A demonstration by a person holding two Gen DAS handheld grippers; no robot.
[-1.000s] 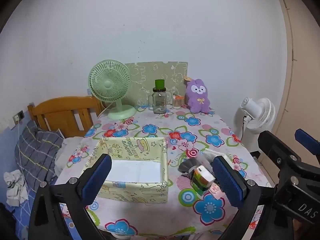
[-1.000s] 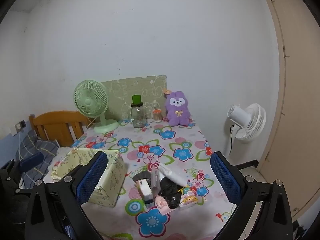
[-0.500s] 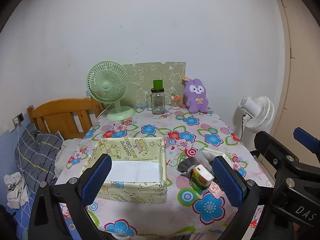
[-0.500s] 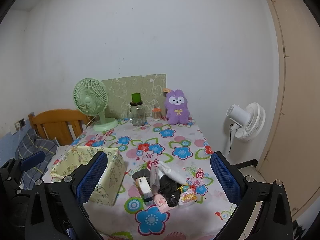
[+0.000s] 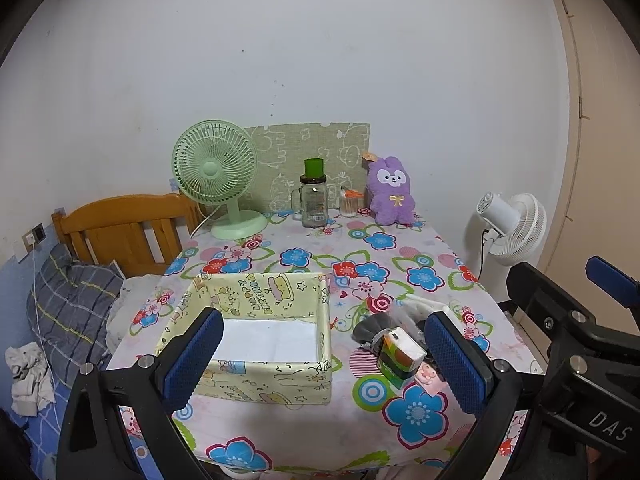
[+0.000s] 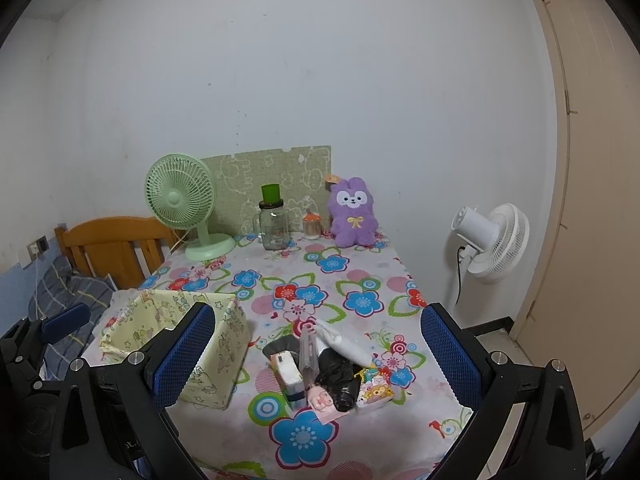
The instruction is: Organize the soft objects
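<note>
A yellow fabric box sits empty on the near left of the floral table. To its right lies a heap of small soft things: a green tissue pack, a black bag, a white roll, a pink piece and a colourful packet. My left gripper hangs open above the table's near edge, framing the box and the pack. Over the heap, my right gripper is open too, with nothing between its fingers.
At the back stand a green desk fan, a glass jar with a green lid, a small jar and a purple plush rabbit. A white floor fan is right of the table, a wooden headboard left.
Both grippers have drifted slightly back and up from the table, so the box and heap sit a little lower and smaller. Both stay open; nothing on the table has moved.
</note>
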